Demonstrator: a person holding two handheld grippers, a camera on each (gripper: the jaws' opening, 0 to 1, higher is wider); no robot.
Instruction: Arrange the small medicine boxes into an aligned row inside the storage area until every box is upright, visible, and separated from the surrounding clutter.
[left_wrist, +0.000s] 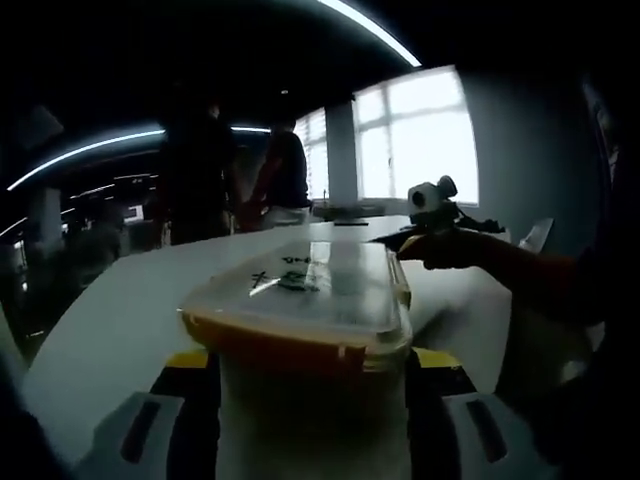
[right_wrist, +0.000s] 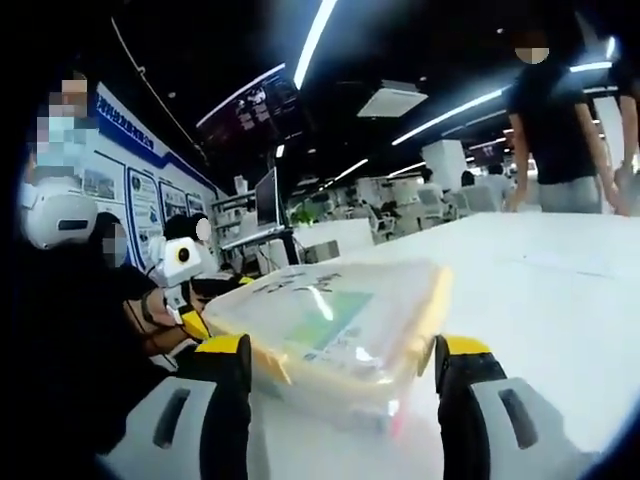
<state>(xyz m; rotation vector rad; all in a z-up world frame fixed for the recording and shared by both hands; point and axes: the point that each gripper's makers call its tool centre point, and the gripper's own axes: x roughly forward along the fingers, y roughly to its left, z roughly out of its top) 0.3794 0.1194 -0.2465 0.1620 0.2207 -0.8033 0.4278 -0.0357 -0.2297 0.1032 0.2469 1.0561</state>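
Observation:
A clear plastic storage container (left_wrist: 300, 310) with an orange-yellow rim and a see-through lid lies on the white table (left_wrist: 110, 320). Dark handwriting marks its lid. My left gripper (left_wrist: 312, 365) has its yellow-tipped jaws pressed against the container's near end, one on each side. In the right gripper view the same container (right_wrist: 335, 335) sits between the jaws of my right gripper (right_wrist: 345, 350), which touch its sides. Something greenish shows dimly through the lid; I cannot make out single medicine boxes. The right gripper (left_wrist: 435, 205), held by a hand, shows past the container's far right corner.
The left gripper (right_wrist: 180, 262) and the person holding it sit at the left. White table (right_wrist: 560, 290) stretches right and far. Two people (left_wrist: 240, 180) stand beyond the table's far edge, near bright windows. Another person (right_wrist: 560, 120) stands at the far right.

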